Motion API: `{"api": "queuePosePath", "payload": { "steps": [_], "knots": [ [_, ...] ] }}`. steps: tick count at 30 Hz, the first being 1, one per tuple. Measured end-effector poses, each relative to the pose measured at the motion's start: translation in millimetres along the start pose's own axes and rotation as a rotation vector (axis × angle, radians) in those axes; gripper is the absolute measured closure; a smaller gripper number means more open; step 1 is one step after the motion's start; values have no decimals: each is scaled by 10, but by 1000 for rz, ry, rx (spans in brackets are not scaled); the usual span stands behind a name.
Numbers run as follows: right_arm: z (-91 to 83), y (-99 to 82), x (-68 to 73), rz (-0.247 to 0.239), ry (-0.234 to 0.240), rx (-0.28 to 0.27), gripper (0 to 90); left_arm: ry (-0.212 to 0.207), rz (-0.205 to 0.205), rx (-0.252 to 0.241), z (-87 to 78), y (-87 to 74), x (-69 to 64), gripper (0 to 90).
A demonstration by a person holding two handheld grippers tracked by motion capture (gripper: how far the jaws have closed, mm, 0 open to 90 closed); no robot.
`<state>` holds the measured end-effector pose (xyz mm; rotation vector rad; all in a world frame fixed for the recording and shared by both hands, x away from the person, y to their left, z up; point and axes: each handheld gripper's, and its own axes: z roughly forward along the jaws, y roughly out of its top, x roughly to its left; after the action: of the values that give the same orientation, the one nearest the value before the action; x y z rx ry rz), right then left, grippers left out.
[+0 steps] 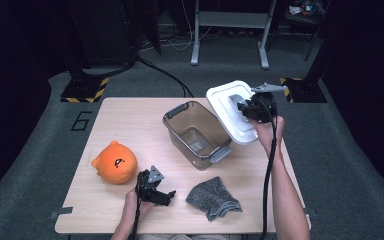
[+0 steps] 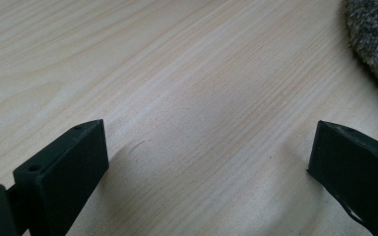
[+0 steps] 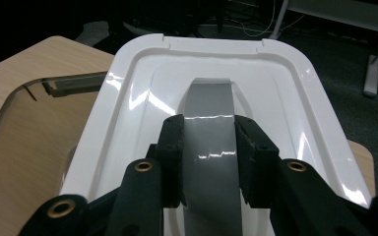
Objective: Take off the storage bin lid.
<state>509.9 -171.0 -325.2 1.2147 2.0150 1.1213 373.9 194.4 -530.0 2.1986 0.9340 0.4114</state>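
Clamped in my right jaws (image 3: 209, 162) by its grey handle (image 3: 210, 128), white lid (image 1: 230, 111) hangs right of bin (image 1: 196, 134); left jaws (image 2: 206, 162) gape empty.

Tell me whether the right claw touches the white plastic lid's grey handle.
Touching. The right gripper view shows the right claw with both pads pressed against the sides of the grey handle of the white plastic lid.

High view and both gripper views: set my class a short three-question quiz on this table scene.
1. True or false: the right hand-held gripper is shut on the white lid's grey handle.
2. What lies nearest the left hand-held gripper: A orange plush, B grey cloth, C clear bin?
3. Is anything inside the clear bin?

Key: 1 true; 2 B; 3 no, it looks empty.
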Motion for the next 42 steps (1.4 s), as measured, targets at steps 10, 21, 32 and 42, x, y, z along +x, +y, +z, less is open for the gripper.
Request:
{"api": "queuePosePath", "payload": {
  "steps": [10,21,32,42],
  "knots": [
    [-55,-104,-231,33,-44,5,667,4,-4,-4,2,0,-1,13],
    [-32,-232,-432,73,-96,23,666,4,-4,-4,2,0,-1,13],
    [155,-401,-541,104,-170,65,666,5,-3,-4,2,0,-2,13],
    [470,-696,-575,155,-193,109,665,5,-3,-4,2,0,-3,13]
  ]
}}
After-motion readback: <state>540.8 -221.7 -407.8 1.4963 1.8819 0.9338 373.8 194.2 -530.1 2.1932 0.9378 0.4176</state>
